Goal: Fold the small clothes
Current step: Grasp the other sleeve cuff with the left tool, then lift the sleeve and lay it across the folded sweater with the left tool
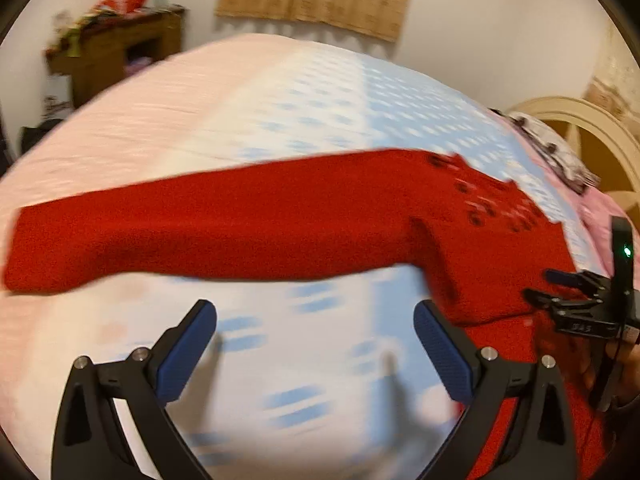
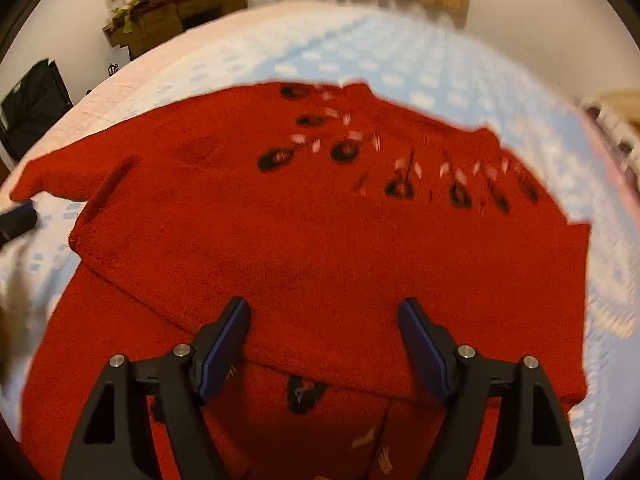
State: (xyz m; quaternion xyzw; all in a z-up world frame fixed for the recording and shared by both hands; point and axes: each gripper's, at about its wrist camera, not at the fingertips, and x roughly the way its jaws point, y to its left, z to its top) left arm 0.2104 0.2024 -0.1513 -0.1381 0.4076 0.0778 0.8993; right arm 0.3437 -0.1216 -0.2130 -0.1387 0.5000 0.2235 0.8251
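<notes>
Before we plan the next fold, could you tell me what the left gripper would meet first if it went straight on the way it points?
Most likely the bare bedsheet: the open left gripper has nothing between its fingers, and the red sweater sleeve lies beyond them. Blur leaves depth uncertain.

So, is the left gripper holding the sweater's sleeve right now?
No, the left gripper is open over bare bedsheet, with the red sweater's outstretched sleeve lying flat beyond its fingertips.
</notes>
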